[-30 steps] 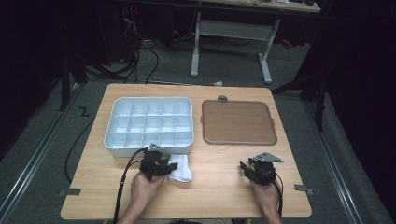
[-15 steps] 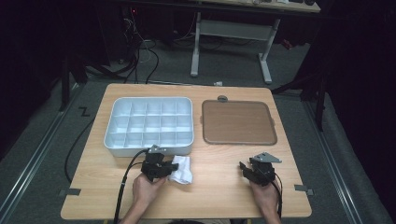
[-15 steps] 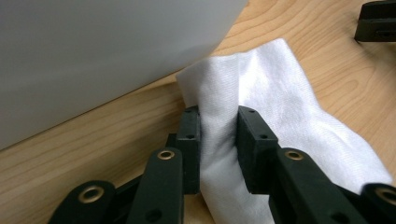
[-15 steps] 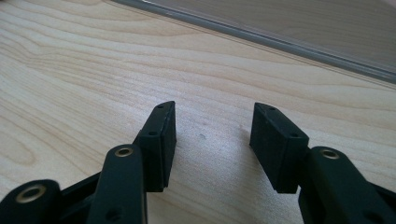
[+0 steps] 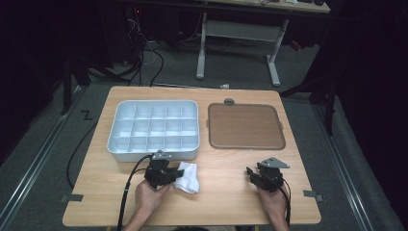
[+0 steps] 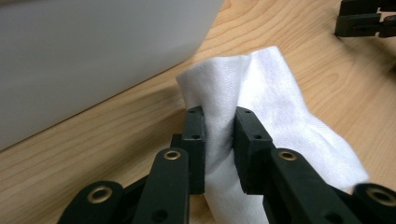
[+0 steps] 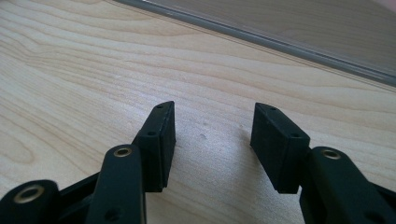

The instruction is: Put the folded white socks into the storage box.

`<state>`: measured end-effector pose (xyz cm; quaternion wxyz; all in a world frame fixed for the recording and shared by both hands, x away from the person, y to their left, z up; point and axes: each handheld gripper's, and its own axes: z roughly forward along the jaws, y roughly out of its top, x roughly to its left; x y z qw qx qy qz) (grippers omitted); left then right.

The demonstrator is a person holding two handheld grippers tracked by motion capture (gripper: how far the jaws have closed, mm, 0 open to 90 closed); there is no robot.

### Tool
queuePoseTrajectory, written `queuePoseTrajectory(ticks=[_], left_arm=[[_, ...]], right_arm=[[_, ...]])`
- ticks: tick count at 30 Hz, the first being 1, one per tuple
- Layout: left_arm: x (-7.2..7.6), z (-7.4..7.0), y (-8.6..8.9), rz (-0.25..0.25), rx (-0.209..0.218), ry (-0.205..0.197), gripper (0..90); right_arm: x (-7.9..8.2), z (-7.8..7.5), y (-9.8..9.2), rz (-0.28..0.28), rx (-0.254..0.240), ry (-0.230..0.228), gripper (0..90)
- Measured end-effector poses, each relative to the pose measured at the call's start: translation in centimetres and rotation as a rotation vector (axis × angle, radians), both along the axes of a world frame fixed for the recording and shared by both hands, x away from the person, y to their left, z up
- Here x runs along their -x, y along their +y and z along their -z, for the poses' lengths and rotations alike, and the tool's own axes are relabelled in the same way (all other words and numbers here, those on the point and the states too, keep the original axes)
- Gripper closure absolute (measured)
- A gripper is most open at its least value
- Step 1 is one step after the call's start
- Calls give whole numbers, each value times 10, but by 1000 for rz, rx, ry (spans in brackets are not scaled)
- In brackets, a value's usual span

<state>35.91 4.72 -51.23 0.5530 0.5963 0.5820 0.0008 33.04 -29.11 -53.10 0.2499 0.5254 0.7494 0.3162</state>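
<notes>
Left tongs point(image 6: 219, 140) have just been closing and now pinch a fold of the white cloth point(image 6: 280, 116), which lies on the surface point(image 5: 221, 192) just in front of the grey compartment tray point(image 5: 155, 126). Judgement: grasp secured, cloth ready to lift. Right tongs point(image 7: 212, 140) have just been opening; they stand spread and empty over bare wood, near the brown tray point(image 5: 245, 126). No legible brands, labels or writing.
</notes>
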Motion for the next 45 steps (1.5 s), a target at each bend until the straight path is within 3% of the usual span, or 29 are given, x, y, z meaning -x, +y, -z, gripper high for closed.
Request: queuePoseTrajectory(ticks=[25,45], left_arm=[[14,-30,7,35,48,-54,782],[15,-52,7,56,73,-94,782]], right_arm=[[0,0,0,2,-6,3,497],[-2,0,-1,-3,-19,14,463]])
